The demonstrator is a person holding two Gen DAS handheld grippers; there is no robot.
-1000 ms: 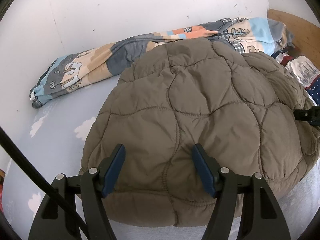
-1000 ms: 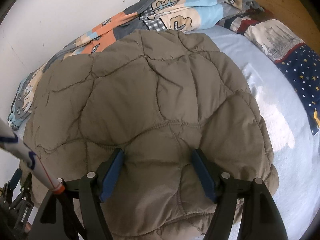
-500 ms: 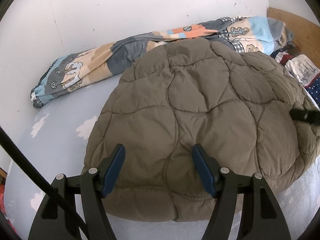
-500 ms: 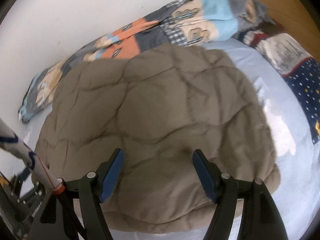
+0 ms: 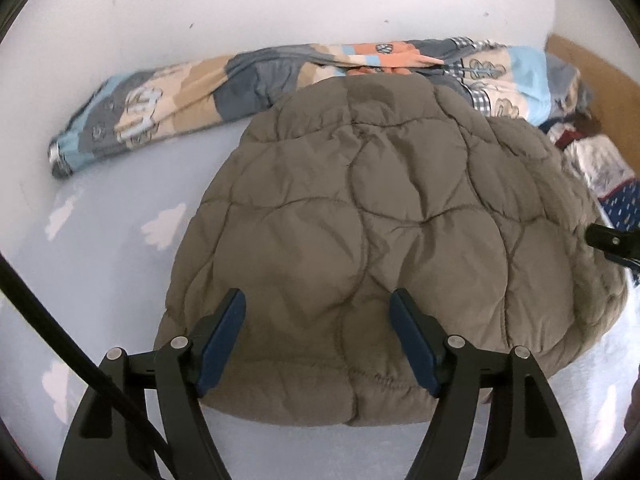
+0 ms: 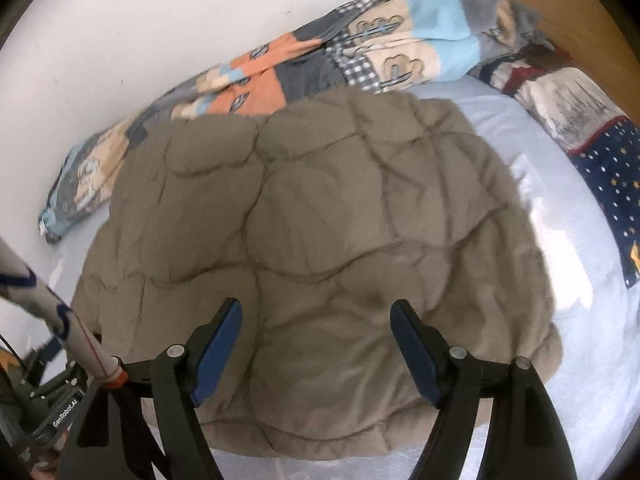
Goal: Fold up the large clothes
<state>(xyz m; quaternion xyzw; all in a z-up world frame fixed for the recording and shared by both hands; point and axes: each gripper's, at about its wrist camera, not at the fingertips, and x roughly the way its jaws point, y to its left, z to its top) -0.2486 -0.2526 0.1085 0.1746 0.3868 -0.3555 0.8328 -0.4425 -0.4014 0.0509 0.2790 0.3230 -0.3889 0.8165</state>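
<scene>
A brown quilted jacket [image 5: 360, 248] lies folded into a rounded bundle on the bed's pale blue sheet [image 5: 100, 248]. My left gripper [image 5: 316, 300] hovers over the jacket's near edge, its jaws opening, the blue pads apart and gripping no fabric. The right gripper [image 6: 316, 306] hangs the same way over the jacket [image 6: 320, 220] near its front edge, jaws opening, with nothing pinched. In the left wrist view a black tip of the right gripper [image 5: 612, 240] shows at the jacket's right side. The left gripper's body [image 6: 52, 400] appears at the lower left of the right wrist view.
A rolled patchwork quilt [image 5: 208, 100] lies along the white wall [image 5: 280, 8] behind the jacket. A star-print pillow [image 6: 600, 152] and a wooden headboard [image 6: 568, 12] are at the right. A white rod with an orange ring [image 6: 80, 340] crosses the lower left.
Both grippers have drawn back a little from the jacket, so more sheet shows around it. Their jaws stand slightly wider. The jacket's near edge has settled flat.
</scene>
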